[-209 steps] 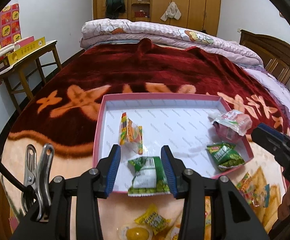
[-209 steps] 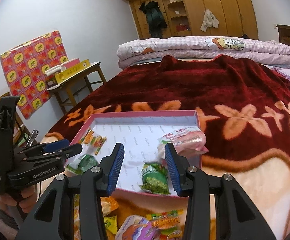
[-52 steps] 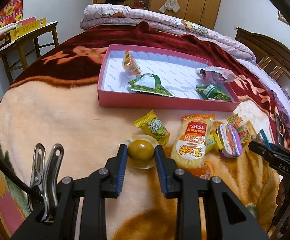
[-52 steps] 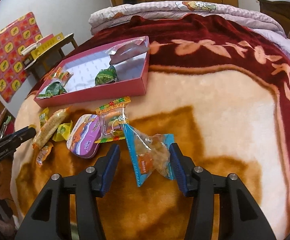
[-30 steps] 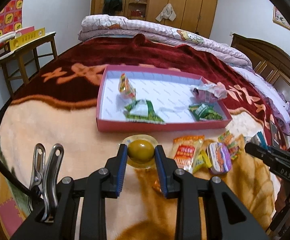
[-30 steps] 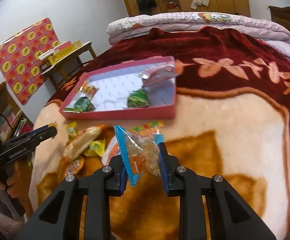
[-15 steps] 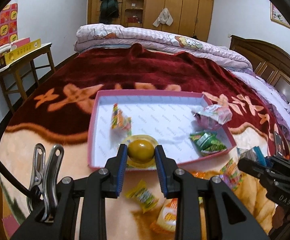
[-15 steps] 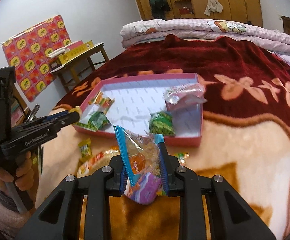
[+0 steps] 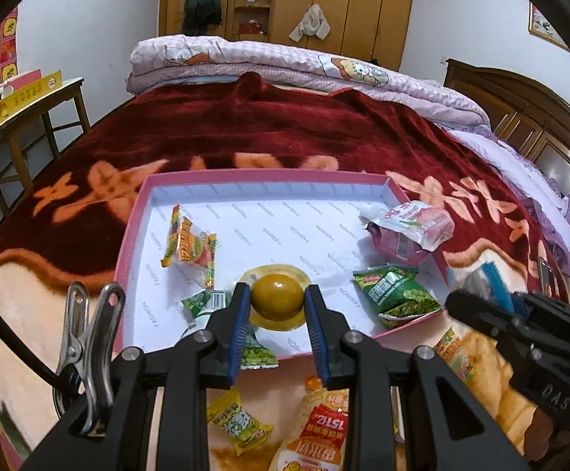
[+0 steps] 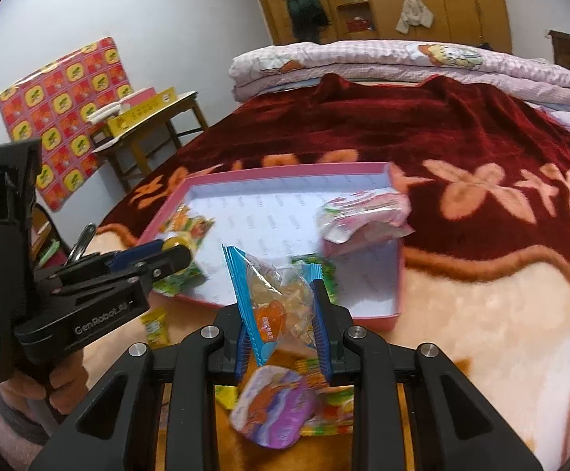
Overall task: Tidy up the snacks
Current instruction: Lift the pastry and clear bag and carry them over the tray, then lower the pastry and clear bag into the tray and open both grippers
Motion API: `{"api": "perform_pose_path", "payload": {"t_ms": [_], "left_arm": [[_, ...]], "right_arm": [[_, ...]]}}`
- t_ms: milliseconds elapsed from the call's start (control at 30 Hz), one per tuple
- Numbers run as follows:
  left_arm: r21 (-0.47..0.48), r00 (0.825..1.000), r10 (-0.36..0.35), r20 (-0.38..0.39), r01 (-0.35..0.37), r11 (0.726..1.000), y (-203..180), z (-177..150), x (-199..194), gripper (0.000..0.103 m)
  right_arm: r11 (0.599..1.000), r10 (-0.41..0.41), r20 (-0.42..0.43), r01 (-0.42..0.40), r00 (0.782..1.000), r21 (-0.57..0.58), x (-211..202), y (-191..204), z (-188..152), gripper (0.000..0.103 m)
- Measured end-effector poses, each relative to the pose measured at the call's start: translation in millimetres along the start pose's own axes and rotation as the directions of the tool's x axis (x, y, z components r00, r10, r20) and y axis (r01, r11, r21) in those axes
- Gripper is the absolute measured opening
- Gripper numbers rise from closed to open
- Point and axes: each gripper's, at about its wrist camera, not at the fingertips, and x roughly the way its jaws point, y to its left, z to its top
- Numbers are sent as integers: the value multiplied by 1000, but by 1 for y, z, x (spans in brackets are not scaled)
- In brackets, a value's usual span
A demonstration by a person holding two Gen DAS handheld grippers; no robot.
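My left gripper (image 9: 277,302) is shut on a round yellow jelly cup (image 9: 276,299) and holds it above the near part of the pink tray (image 9: 143,192). In the tray lie an orange-green packet (image 9: 188,241), a pink pouch (image 9: 406,229) and two green pea packets (image 9: 396,294). My right gripper (image 10: 281,306) is shut on a clear blue-edged snack bag (image 10: 275,298) over the near rim of the pink tray (image 10: 396,286). In the right wrist view the left gripper (image 10: 167,257) reaches over the tray's left side with the jelly cup (image 10: 176,244).
Loose snacks lie on the blanket in front of the tray: a yellow candy (image 9: 239,424), an orange packet (image 9: 320,428), a purple oval tin (image 10: 273,408). A folded quilt (image 9: 285,62) sits at the bed's far end. A wooden side table (image 10: 147,117) stands to the left.
Both grippers have moved forward toward the tray with their snacks still held. The jelly cup now hangs over the tray's inside, and the blue-edged bag is at its near rim.
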Motion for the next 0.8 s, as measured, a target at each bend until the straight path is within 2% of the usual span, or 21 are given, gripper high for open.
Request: {"api": "perform_pose_path", "payload": {"t_ms": [100,400,800], "left_arm": [[5,1000,6,0,-6,1000,-1,-1,5,30],[43,999,29,-17,-29,999,-7,0,21,30],[62,997,69,-18,-68,996,-7,8,42,30]], "right_arm": [[999,-38,-5,38,999,11,4,-9,2,28],[997,-83,-15,83,996,0,30,-20,11,28],[994,-102,-3,102,995,-31,55,-21,25,28]]}}
